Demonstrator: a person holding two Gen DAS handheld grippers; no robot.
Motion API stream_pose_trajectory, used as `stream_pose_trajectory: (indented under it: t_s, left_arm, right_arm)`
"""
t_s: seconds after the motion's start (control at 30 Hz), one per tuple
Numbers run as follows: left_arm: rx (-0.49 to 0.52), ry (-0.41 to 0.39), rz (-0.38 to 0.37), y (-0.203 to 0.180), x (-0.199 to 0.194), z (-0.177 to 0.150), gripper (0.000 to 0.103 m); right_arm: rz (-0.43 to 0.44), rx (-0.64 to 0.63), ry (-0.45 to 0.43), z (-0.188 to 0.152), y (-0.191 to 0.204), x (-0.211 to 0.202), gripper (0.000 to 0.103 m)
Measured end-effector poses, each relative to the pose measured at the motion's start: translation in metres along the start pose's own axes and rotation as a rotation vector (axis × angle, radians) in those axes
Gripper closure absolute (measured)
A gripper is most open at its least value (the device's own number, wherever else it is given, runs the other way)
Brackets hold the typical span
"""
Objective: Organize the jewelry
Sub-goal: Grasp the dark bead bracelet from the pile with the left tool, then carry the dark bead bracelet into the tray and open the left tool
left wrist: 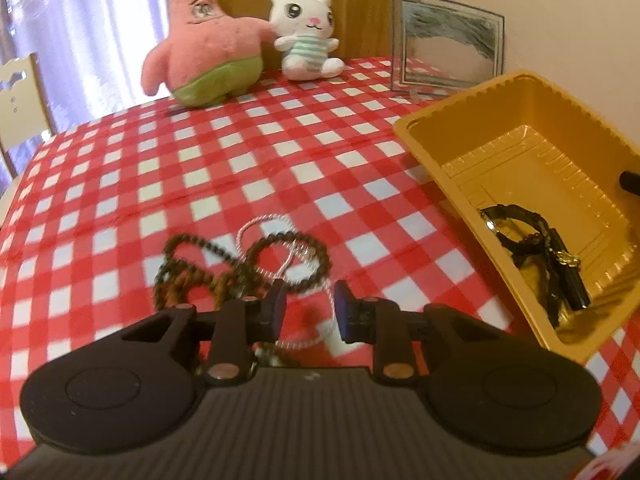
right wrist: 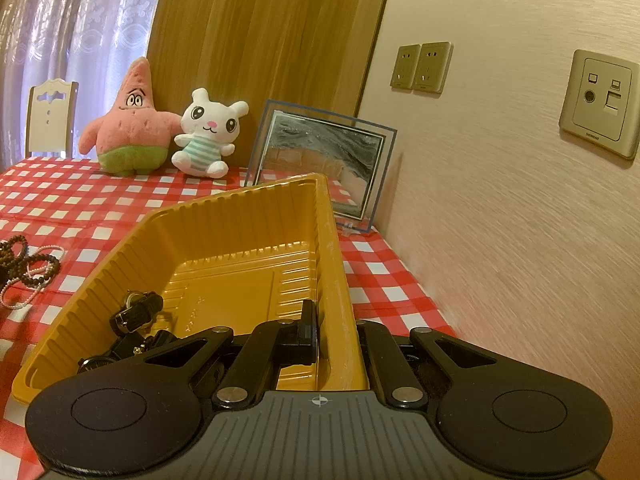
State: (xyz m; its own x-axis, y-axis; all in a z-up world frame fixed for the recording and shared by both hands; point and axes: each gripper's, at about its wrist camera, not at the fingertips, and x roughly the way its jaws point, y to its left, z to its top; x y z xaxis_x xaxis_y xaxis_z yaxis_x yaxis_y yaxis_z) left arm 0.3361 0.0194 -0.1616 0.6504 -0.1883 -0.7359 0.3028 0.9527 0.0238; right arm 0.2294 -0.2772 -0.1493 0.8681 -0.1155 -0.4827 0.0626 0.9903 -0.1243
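The left gripper (left wrist: 308, 308) hangs low over the heap at six o'clock, jaws parted with a silver chain (left wrist: 264, 240) running between them, nothing pinched yet. Tangled with it lies a dark bead necklace (left wrist: 224, 264). At three o'clock the right gripper (right wrist: 336, 328) clamps the yellow tray's (right wrist: 240, 216) side wall. Inside rest black watches (right wrist: 138, 312), so I judge sorting partly done. Farther off at twelve sit a Patrick plush (left wrist: 204, 48) and a white bunny plush (left wrist: 304, 36).
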Motion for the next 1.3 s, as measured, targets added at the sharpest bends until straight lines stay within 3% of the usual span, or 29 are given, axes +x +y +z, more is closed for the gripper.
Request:
stream_pose_trajectory:
  t_s: [0.37, 0.77, 1.0, 1.3]
  left_arm:
    - [0.072, 0.045, -0.014, -0.009, 0.042, 0.016, 0.088]
    - [0.112, 0.074, 0.011, -0.012, 0.057, 0.014, 0.096]
    - [0.075, 0.047, 0.004, -0.010, 0.049, 0.016, 0.097]
    - [-0.040, -0.039, -0.039, 0.002, 0.001, 0.026, 0.097]
  right_arm:
    - [-0.001, 0.007, 0.007, -0.001, 0.000, 0.002, 0.099]
    - [0.001, 0.011, 0.012, -0.001, -0.001, 0.002, 0.099]
    - [0.002, 0.010, 0.012, -0.001, -0.001, 0.002, 0.099]
    - [0.004, 0.011, 0.008, 0.001, 0.001, 0.002, 0.099]
